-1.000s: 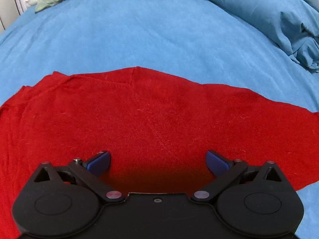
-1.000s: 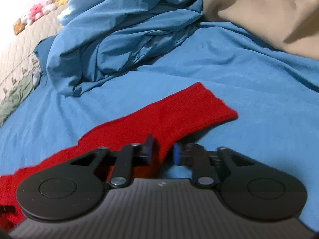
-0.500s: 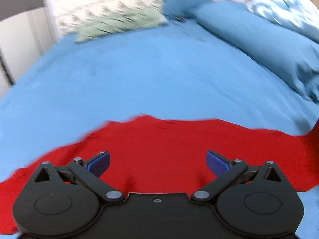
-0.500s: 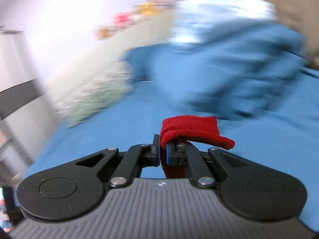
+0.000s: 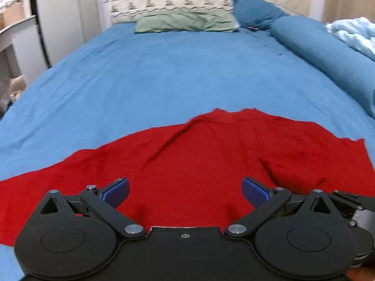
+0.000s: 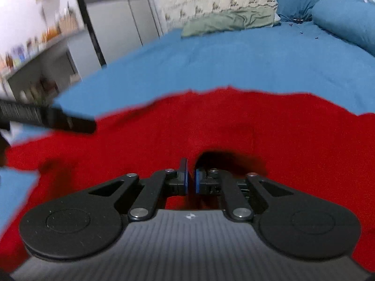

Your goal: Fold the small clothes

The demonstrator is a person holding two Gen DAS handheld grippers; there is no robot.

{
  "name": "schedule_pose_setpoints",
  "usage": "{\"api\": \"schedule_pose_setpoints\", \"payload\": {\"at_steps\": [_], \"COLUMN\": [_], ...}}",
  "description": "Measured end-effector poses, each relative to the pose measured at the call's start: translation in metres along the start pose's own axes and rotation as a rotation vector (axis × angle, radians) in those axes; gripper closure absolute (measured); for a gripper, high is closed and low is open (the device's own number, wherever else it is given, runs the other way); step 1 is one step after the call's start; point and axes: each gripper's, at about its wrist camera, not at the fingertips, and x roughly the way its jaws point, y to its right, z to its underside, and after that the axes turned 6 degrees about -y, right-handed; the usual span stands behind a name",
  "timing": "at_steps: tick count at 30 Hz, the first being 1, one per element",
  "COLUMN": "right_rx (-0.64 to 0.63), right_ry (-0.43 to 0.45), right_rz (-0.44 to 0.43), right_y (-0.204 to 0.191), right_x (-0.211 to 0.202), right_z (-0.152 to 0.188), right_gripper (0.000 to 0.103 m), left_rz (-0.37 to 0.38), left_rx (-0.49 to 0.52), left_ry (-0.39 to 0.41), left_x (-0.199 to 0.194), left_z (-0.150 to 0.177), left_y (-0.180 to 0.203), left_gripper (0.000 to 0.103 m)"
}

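We see the red garment spread on the blue bedsheet, its far edge running in a ragged arc across the bed, with a raised crease slanting up toward the middle of that edge. Beyond the edge the sheet lies open all the way to the green pillow at the headboard; on the right a rolled blue duvet lines that side, and on the left the mattress drops off toward grey cabinets.

Our left gripper hovers over the near part of the cloth with its blue pads spread wide and nothing between them. In the right wrist view our right gripper has its pads almost together, only a narrow slit left, and red fabric bunches darkly just ahead of the tips (we cannot tell whether cloth is actually pinched there). A black bar, blurred, crosses the left side above the cloth.

The only mark we can make out is a small white emblem on the right gripper's ribbed body; no writing is legible
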Motion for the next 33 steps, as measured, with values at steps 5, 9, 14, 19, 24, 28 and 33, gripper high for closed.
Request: {"api": "schedule_pose_setpoints", "payload": {"at_steps": [5, 9, 14, 19, 24, 28, 33], "right_rx": [-0.086, -0.169, -0.143, -0.048, 0.036, 0.095, 0.126], "right_ry": [0.001, -0.01, -0.051, -0.065, -0.035, -0.034, -0.034], "right_rz": [0.006, 0.115, 0.201, 0.23, 0.295, 0.343, 0.344], "right_y": [-0.001, 0.004, 0.037, 0.067, 0.086, 0.094, 0.098], "right_x": [-0.032, -0.071, -0.1, -0.116, -0.126, -0.122, -0.118], "right_z": [0.007, 0.024, 0.038, 0.054, 0.064, 0.065, 0.062], "right_gripper": [0.01, 0.006, 0.006, 0.006, 0.006, 0.006, 0.006], "left_rz": [0.082, 0.162, 0.164, 0.158, 0.145, 0.175, 0.224], "left_rx": [0.101, 0.225, 0.317, 0.206, -0.033, -0.012, -0.082], "left_ry": [0.01, -0.014, -0.034, -0.055, -0.011, -0.034, -0.001], "left_x": [-0.004, 0.01, 0.037, 0.058, 0.053, 0.059, 0.059], "left_z": [-0.002, -0.001, 0.007, 0.0, 0.005, 0.016, 0.022], "left_y": [0.028, 0.074, 0.112, 0.101, 0.062, 0.058, 0.053], "left_gripper": [0.0, 0.0, 0.014, 0.038, 0.039, 0.039, 0.054]}}
